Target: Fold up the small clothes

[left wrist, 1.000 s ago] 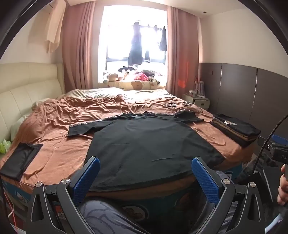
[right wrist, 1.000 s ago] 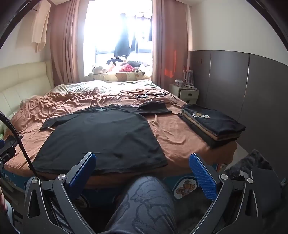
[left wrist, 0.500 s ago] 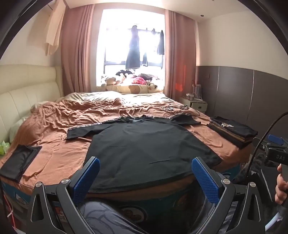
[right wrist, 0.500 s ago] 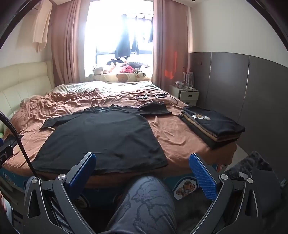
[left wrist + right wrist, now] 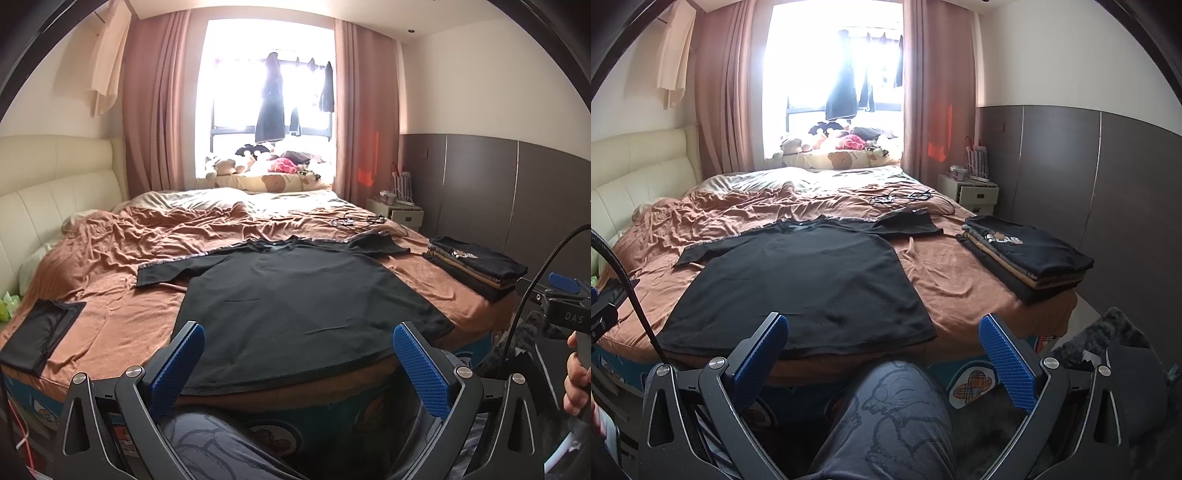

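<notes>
Black T-shirt [image 5: 295, 295] flat on rumpled brown bed [image 5: 122, 314]; both tools spread, empty

A home bedroom, seemingly: bed [image 5: 110, 295], curtains [image 5: 159, 110], nightstand [image 5: 967, 192].

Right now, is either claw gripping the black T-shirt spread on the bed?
No, the black T-shirt lies flat on the bed while the right claw hangs open, short of its hem.

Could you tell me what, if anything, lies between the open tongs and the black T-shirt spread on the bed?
Nothing visible does: the black T-shirt lies flat, nothing on it, with only open air before the left tongs and right tongs.
</notes>
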`<state>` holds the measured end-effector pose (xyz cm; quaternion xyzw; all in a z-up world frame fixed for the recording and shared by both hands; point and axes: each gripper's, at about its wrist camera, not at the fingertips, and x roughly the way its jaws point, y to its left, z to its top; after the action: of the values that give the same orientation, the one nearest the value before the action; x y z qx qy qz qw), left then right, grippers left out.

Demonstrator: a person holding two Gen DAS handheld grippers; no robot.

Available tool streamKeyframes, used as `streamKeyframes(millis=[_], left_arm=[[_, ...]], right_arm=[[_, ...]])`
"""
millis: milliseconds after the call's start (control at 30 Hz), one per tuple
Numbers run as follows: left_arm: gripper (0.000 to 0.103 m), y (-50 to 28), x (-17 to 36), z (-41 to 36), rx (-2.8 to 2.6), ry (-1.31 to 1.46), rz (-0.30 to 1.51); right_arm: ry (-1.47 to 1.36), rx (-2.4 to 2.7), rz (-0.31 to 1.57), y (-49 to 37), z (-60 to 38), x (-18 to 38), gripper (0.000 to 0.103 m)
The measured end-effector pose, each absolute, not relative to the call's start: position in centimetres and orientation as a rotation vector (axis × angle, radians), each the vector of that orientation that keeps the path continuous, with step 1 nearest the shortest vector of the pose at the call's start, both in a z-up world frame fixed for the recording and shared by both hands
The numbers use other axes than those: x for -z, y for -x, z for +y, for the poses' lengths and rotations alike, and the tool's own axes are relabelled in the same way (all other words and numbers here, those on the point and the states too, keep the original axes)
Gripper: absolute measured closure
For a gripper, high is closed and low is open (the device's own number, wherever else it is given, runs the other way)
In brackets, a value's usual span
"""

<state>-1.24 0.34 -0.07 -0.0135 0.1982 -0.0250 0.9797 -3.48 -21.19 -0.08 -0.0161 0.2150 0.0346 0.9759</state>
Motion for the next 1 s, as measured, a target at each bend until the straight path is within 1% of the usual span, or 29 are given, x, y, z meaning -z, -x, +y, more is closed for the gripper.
streamKeyframes(millis=[1000], left_arm=[[0.0,2.21,-0.61,1.1,0.046,0.045,0.365]], right_arm=[[0.04,-0.064,0.42,3.71,-21.06,-0.09,0.0]])
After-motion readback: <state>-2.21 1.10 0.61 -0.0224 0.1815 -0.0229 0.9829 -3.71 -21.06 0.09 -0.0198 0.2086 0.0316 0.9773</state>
